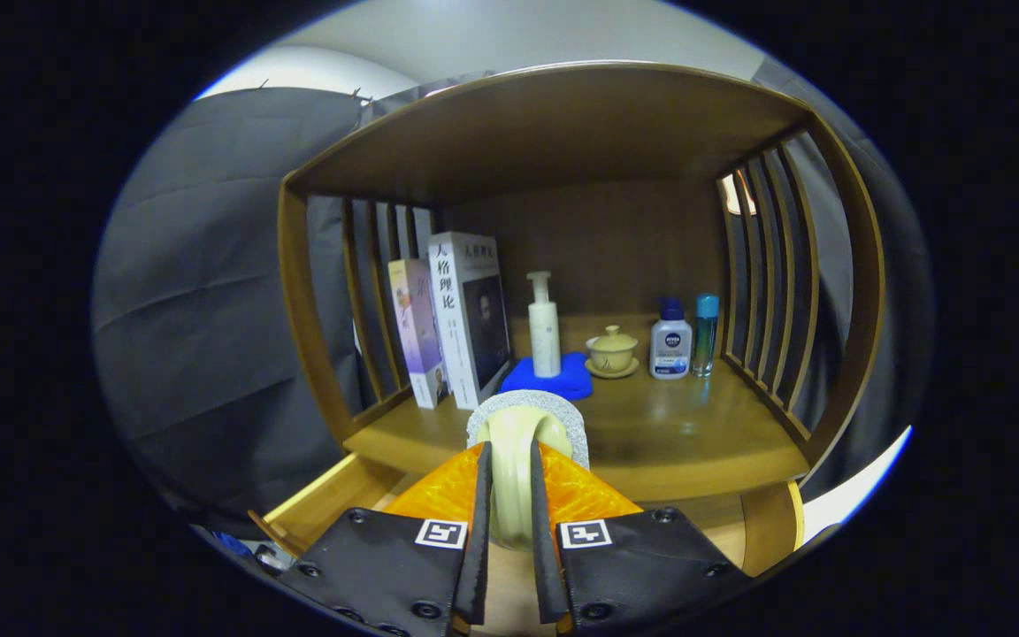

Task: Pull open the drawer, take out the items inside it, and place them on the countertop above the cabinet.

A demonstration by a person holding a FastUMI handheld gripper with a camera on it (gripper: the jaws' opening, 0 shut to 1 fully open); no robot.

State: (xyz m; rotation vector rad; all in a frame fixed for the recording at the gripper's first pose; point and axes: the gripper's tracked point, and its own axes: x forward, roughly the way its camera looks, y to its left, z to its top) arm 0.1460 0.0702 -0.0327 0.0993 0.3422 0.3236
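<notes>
Wooden desk (686, 442) carries books (461, 318), pump bottle (544, 326) on blue cloth (563, 379), lidded cup (612, 350); gripper (510, 495) jaws pinch a cream roll (514, 451) above the open drawer (324, 504).

Your gripper (509, 522) pinches a cup (514, 460) low in the frame's centre, above the open drawer (324, 504), while on the countertop (686, 433) beyond stand books (461, 318) left, pump bottle (544, 327) on cloth (554, 379) centre, lidded teacup (612, 349) and two bottles (682, 341) right.
</notes>
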